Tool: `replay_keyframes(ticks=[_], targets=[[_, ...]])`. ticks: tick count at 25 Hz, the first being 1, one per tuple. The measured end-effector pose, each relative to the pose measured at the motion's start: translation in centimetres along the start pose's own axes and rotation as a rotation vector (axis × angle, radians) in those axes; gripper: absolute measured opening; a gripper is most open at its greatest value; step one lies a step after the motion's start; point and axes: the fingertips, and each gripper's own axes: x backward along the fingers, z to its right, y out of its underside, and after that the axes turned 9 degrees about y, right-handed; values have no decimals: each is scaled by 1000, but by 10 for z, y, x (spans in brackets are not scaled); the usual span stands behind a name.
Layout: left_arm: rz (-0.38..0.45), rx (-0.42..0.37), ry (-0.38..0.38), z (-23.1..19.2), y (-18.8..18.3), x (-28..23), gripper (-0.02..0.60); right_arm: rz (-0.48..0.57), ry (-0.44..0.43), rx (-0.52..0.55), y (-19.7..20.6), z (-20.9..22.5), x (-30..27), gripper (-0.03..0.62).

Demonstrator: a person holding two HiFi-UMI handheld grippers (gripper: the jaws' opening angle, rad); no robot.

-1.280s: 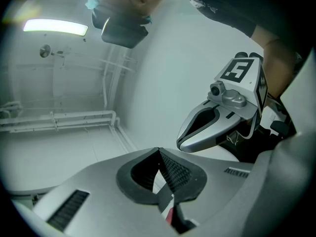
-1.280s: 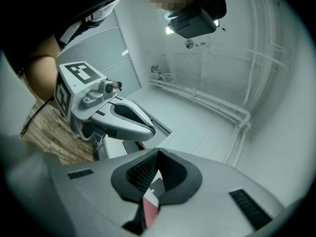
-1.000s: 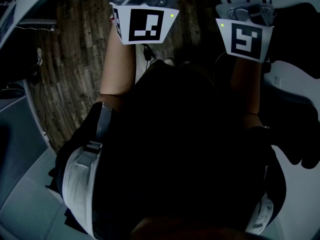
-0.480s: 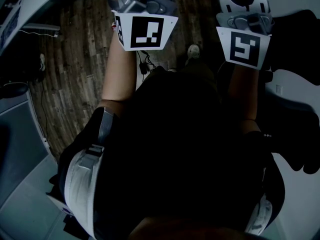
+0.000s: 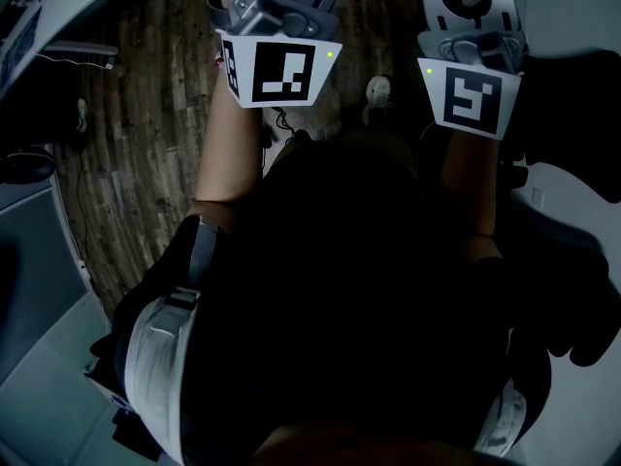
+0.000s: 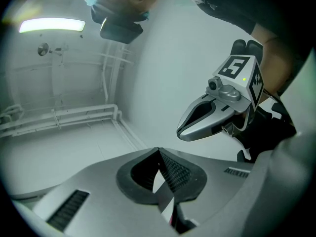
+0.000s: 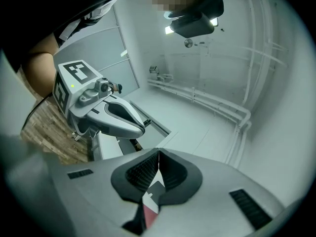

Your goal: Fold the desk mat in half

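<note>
**no mat in sight, both grippers shut and empty**

the desk mat shows in none of the views, so where it lies cannot be told. the head view looks down the person's dark-clothed torso (image 5: 359,289) to a wooden floor (image 5: 146,124). the two marker cubes sit at the top edge of the frame, and no desk surface can be made out below them.

the left gripper (image 6: 159,157) has its fingers (image 6: 177,172) pressed together with nothing between them. its view tilts upward, past the other gripper at the right of the frame, to a pale wall with pipes (image 6: 74,115) and a ceiling light (image 6: 52,25). the right gripper (image 7: 158,158) is the same: fingers (image 7: 142,174) closed on nothing, view aimed up at wall and ceiling.

the fold looks not yet begun. this reads as the stage before any approach to the mat. the next move probably calls for bringing the mat into view, tipping both grippers down toward it, and parting the fingers to take one edge at two points.

which way the mat points, and where its long axis runs, cannot be judged from here. that would need reading first, since it likely decides which edge is lifted over to meet the opposite one.
</note>
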Motion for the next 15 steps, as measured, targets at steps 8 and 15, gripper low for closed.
replay_keyframes(ticks=[8,15], targets=[[-47,12,-11,-15,43,-51,12,8,-31,-17,49,18,-46,29],[-95,47,-26,-26,69,-103,12,14,-93,-11,88,40,-84,29]])
